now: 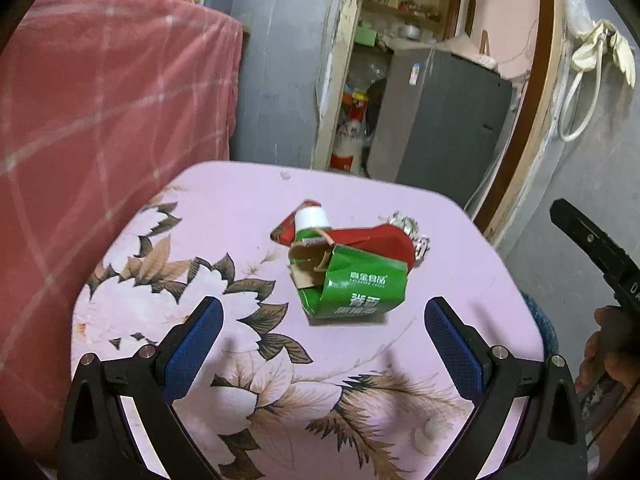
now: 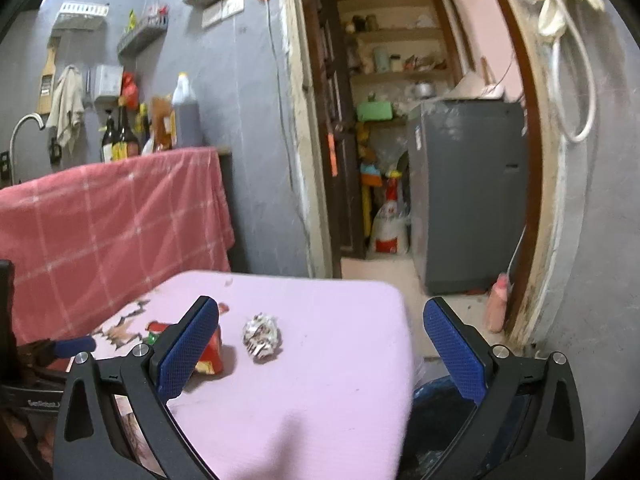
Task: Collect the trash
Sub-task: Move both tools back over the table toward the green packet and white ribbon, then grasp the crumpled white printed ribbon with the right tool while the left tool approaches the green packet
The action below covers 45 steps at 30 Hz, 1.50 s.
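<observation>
A crushed green-and-red carton [image 1: 352,272] is seen lying on a pink floral tablecloth [image 1: 224,208], with a crumpled foil ball [image 1: 410,232] touching it at two o'clock. The left gripper [image 1: 324,320] is held released above the cloth, nothing between its blue pads, the carton just beyond at twelve o'clock. The right gripper [image 2: 320,332] is likewise spread wide and empty, the foil ball [image 2: 262,336] framed between its fingers. A dark bin [image 2: 436,420] is glimpsed at five o'clock beside the table edge.

In the right wrist view, a blue-padded finger [image 2: 188,348] hides most of the crushed carton [image 2: 212,354].
</observation>
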Available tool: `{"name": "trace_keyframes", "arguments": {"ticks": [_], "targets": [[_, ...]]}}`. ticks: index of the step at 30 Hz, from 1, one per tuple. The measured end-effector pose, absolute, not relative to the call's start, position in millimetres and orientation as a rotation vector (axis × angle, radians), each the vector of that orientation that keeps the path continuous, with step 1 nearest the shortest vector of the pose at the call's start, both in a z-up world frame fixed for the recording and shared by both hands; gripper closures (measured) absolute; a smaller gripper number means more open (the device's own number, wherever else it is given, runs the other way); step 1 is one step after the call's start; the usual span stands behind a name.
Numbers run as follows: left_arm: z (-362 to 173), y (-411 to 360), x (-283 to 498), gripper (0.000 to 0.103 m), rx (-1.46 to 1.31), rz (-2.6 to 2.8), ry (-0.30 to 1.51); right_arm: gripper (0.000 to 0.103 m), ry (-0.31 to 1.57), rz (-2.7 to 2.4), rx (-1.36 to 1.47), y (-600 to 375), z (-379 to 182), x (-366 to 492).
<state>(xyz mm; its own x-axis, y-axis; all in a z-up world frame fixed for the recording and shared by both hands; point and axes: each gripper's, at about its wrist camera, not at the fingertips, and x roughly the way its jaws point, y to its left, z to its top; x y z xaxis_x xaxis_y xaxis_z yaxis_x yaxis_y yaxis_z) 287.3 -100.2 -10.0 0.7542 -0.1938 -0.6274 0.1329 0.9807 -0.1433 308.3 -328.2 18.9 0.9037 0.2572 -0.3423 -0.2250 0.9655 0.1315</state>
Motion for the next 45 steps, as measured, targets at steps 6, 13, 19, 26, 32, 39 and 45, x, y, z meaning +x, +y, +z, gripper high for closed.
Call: {"name": "trace_keyframes", "arguments": {"ticks": [6,13,19,26,32,39,45], "targets": [[-19.1,-107.7,300.3,0.005,-0.059,-0.196,0.741,0.000,0.457,0.273,0.069,-315.9,4.3,332.7],[-27.2,-112.1,315.7,0.010,-0.030,-0.211,0.776,0.015,0.567,0.311,0.055,-305.1,-13.2,356.0],[-27.9,-113.6,317.5,0.024,-0.003,-0.243,0.765,0.023,0.643,0.341,0.047,-292.3,-23.1,371.9],[-26.3,-108.1,320.4,0.039,0.031,-0.228,0.736,0.029,0.699,0.372,0.043,-273.6,-29.4,389.5],[-31.8,-85.0,326.7,0.040,-0.039,-0.215,0.763,0.036,0.755,0.382,0.025,-262.4,-34.4,403.2],[-32.1,-74.8,336.7,0.040,-0.112,-0.264,0.795,0.041,0.834,0.416,0.045,-261.6,-42.7,419.9],[-27.0,-73.5,340.1,0.040,-0.078,-0.273,0.778,0.050,0.876,0.429,0.008,-251.9,-47.6,423.0]]}}
